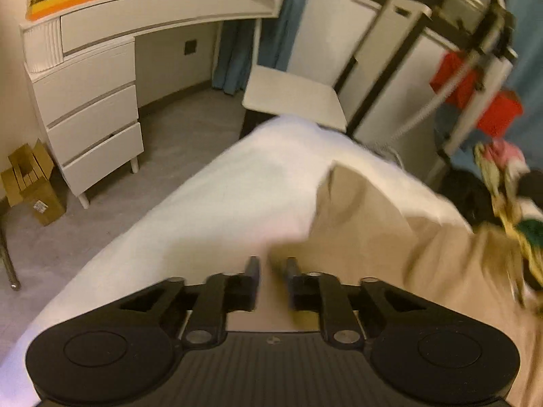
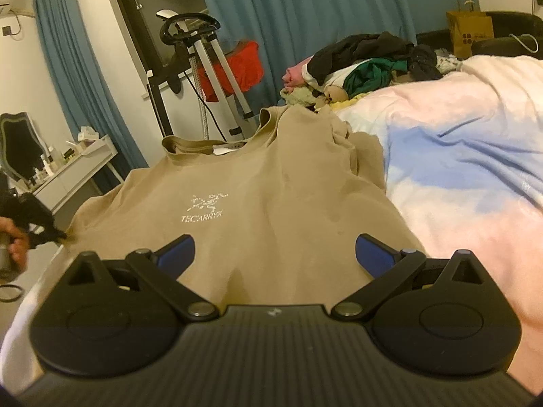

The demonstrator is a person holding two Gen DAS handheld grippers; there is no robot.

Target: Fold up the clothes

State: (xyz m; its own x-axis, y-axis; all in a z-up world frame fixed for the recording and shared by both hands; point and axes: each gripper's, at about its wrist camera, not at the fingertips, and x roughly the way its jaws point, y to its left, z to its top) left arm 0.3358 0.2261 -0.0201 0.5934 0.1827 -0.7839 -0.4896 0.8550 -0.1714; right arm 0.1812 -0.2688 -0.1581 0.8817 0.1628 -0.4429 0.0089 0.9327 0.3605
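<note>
Two grippers over bed [image 2: 458,169]. Left gripper [image 1: 271,268] jaws nearly together, pinching tan fabric edge. Right gripper [image 2: 275,249] jaws spread wide, hovering above hem. Tan T-shirt [image 2: 258,186] flat on bed, long axis running away, collar far, white chest logo up. Soft matte knit, lightly creased. Pastel rumpled duvet beside.

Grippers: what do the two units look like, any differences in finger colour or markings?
Both share a black ribbed body with two round side housings, black linkage arms on silver pivot pins, and a small pale mark at the top centre. The right gripper has bright blue finger pads. The left gripper shows dark fingers, too blurred to confirm colour. No cables visible. No sleeve shows on the hand in the right wrist view.
</note>
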